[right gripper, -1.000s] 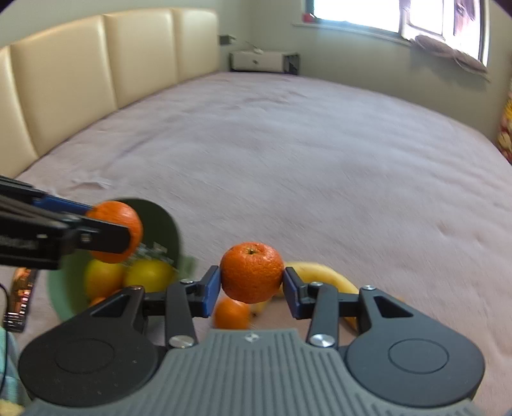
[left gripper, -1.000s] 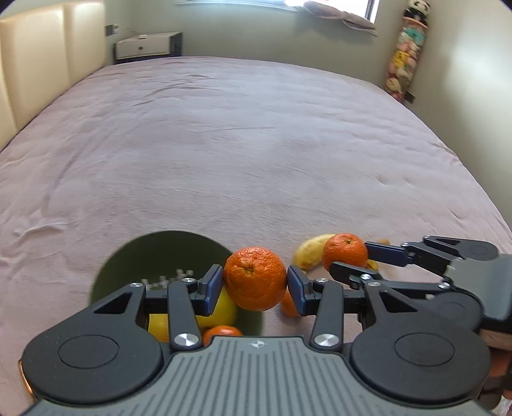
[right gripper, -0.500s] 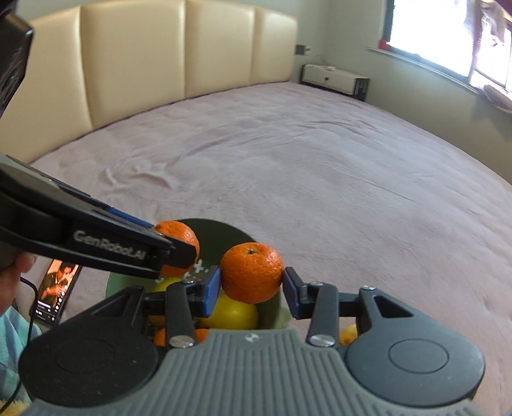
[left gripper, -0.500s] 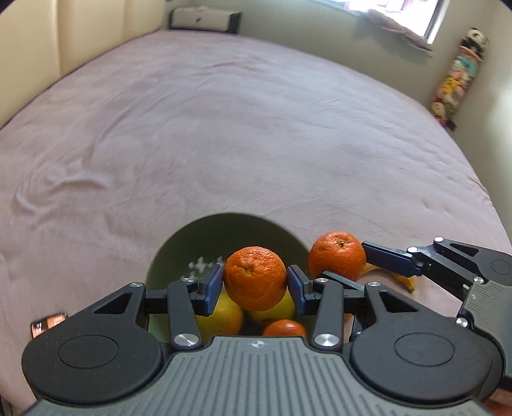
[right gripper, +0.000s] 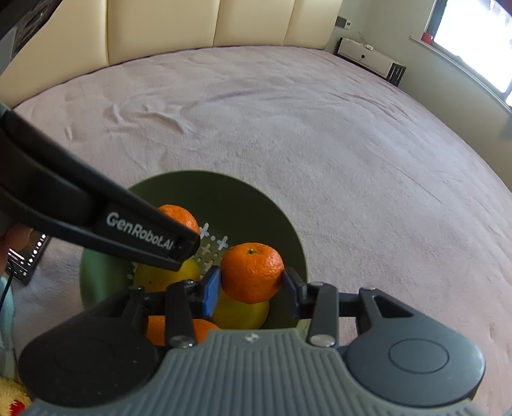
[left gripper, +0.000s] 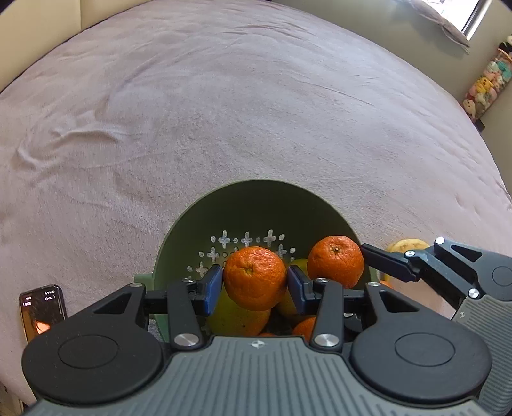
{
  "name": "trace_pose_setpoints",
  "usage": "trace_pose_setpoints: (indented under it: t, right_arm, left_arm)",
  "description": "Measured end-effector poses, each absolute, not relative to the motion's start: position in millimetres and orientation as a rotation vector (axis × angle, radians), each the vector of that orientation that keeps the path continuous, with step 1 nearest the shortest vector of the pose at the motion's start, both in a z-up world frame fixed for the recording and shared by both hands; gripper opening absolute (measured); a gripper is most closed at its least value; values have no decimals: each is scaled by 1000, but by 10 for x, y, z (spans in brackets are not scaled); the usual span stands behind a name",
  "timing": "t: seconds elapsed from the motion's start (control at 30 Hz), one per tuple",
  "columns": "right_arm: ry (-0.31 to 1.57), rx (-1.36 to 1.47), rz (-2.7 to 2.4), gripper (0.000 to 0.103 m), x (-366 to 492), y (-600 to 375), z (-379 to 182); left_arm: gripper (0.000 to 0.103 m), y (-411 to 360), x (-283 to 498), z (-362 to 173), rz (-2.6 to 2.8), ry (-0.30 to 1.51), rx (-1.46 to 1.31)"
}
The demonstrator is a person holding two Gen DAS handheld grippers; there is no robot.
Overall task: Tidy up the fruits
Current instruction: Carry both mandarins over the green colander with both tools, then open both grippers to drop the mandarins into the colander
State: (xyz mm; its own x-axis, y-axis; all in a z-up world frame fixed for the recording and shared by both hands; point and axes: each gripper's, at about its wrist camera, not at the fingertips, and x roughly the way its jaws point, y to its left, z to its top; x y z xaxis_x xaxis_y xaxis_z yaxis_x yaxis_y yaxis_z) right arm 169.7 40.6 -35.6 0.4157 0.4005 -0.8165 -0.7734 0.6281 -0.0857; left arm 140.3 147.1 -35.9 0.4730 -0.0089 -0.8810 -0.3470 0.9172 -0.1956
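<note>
A green perforated bowl (left gripper: 256,204) sits on the bed, also in the right wrist view (right gripper: 224,188). It holds yellow fruit (left gripper: 240,316) and small oranges (left gripper: 304,326). My left gripper (left gripper: 254,284) is shut on an orange (left gripper: 254,276) and holds it over the bowl. My right gripper (right gripper: 251,283) is shut on another orange (right gripper: 251,272), also over the bowl. That orange (left gripper: 336,260) shows in the left wrist view, beside the first. The left-held orange (right gripper: 179,216) is partly hidden behind the left gripper's finger in the right wrist view.
A banana (left gripper: 406,246) lies on the pink bedspread (left gripper: 256,112) right of the bowl. A phone (left gripper: 41,307) lies left of the bowl. A cream headboard (right gripper: 224,25) and a white bedside unit (right gripper: 368,57) stand at the far side.
Both grippers have carried their oranges from beside the bowl to over it. The bowl now fills the lower centre of both views.
</note>
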Motion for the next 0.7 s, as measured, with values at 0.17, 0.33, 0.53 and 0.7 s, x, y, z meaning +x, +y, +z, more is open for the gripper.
trace_pose_setpoints:
  t: [0.17, 0.33, 0.53, 0.7]
  right_arm:
    - [865, -529, 778, 39, 1737, 459, -468]
    - [869, -519, 776, 40, 1751, 446, -515]
    - [867, -517, 773, 40, 1785, 456, -535]
    - [871, -503, 776, 40, 1839, 470, -557]
  left_arm:
    - [50, 1496, 1434, -482, 229, 1086, -397]
    - [50, 1537, 1440, -500, 233, 1065, -424]
    - [50, 1559, 1500, -562, 213, 1033, -454]
    - [51, 1551, 1561, -588, 213, 1022, -457]
